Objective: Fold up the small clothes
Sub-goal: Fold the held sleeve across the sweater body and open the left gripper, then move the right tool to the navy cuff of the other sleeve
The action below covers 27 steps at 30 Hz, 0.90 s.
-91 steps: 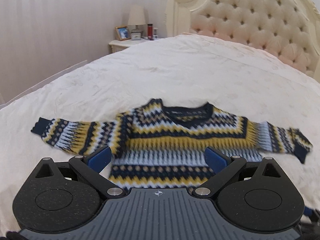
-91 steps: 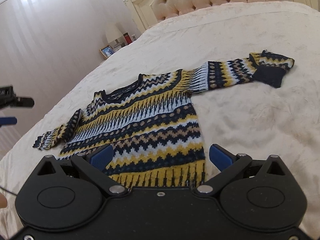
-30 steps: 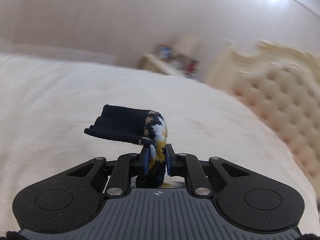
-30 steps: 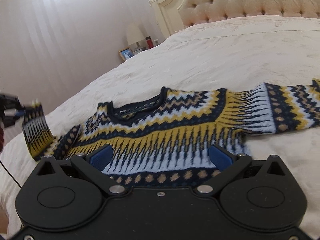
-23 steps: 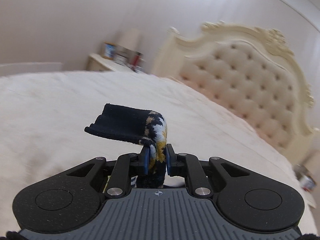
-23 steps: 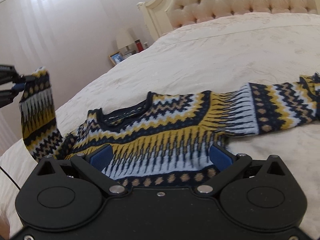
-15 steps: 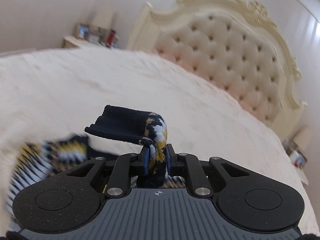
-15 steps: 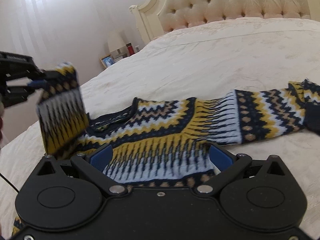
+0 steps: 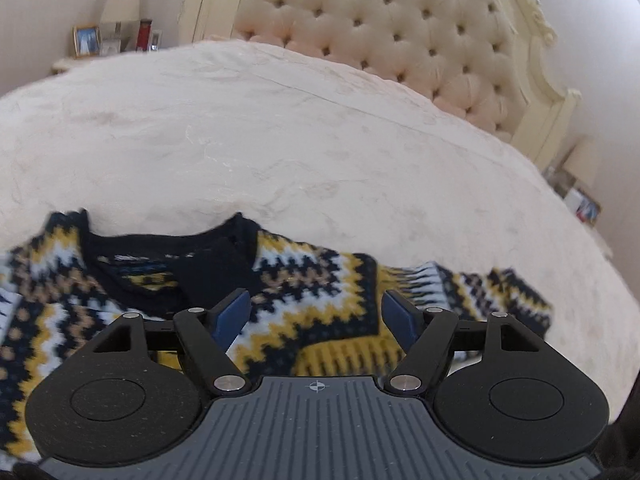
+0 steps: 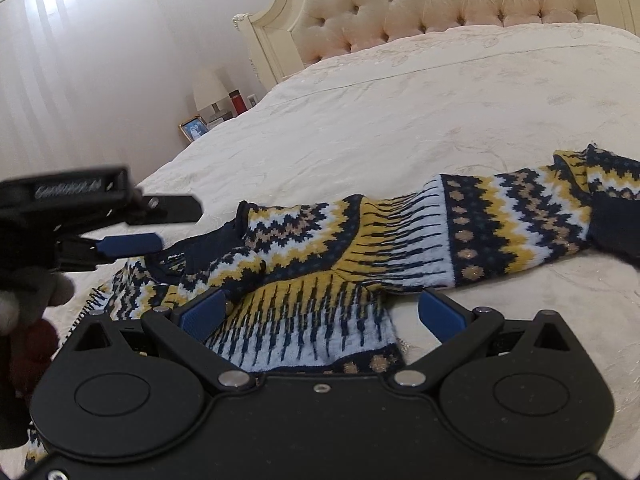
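Sweater (image 10: 360, 248): we judge it soft, light knit.
Grip: right sleeve cuff (image 10: 612, 220), frame right.
Left claw (image 9: 316, 316): opening, empty.
Right claw (image 10: 320, 316): open, empty.

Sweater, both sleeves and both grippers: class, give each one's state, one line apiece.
sweater: lying front up on the bed.
left sleeve: folded over the chest.
right sleeve: stretched out sideways, unfolded.
left gripper: opening, nothing between its pads.
right gripper: open, empty.
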{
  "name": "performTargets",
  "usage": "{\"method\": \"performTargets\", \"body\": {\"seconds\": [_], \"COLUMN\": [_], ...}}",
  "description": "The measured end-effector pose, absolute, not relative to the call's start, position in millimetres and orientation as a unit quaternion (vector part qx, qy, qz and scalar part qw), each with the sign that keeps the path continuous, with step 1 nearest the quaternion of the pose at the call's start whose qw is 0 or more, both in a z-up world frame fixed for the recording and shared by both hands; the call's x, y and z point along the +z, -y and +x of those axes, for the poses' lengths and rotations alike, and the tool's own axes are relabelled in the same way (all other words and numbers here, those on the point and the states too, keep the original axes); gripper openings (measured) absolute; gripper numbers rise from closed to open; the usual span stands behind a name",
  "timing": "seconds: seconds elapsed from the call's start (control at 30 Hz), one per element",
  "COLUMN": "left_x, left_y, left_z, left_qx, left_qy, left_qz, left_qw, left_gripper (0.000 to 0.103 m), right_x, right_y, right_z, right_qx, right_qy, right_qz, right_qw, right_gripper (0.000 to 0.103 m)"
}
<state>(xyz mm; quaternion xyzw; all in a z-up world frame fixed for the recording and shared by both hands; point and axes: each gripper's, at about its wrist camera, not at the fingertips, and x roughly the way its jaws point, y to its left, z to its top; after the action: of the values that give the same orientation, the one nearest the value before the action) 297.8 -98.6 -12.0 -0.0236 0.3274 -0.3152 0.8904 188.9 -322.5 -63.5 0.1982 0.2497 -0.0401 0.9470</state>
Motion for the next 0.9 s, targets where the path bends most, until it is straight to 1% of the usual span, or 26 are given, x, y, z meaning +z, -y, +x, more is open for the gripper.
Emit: {"method": "performTargets", "body": {"seconds": [0.1, 0.27, 0.47, 0.57, 0.77, 0.9], "left_x": [-12, -24, -64, -84, -97, -103], "left_y": [80, 36, -12, -31, -35, -42], "left_z": [291, 290, 302, 303, 289, 286], "left_qx": [-0.289, -0.194, -0.085, -0.061, -0.061, -0.048], "left_qy": [-0.317, -0.304, -0.335, -0.35, -0.304, -0.294], "left_qz": [-0.029, -0.047, -0.037, -0.032, -0.003, -0.029], "left_qw": [0.903, 0.931, 0.938, 0.934, 0.951, 0.954], "left_gripper": [0.073, 0.073, 0.073, 0.073, 0.074, 0.073], "right_x": [-64, -65, -67, -68, -72, -74], "right_y": [323, 318, 309, 303, 288, 279], "right_z": [189, 190, 191, 191, 193, 193], "right_qx": [-0.041, -0.037, -0.028, -0.023, -0.009, -0.003], "right_qy": [-0.251, -0.255, -0.261, -0.264, -0.275, -0.274], "right_qz": [0.199, 0.193, 0.176, 0.162, 0.121, 0.092], "right_qw": [0.946, 0.947, 0.949, 0.951, 0.954, 0.957], "right_gripper": [0.103, 0.103, 0.103, 0.103, 0.103, 0.103]}}
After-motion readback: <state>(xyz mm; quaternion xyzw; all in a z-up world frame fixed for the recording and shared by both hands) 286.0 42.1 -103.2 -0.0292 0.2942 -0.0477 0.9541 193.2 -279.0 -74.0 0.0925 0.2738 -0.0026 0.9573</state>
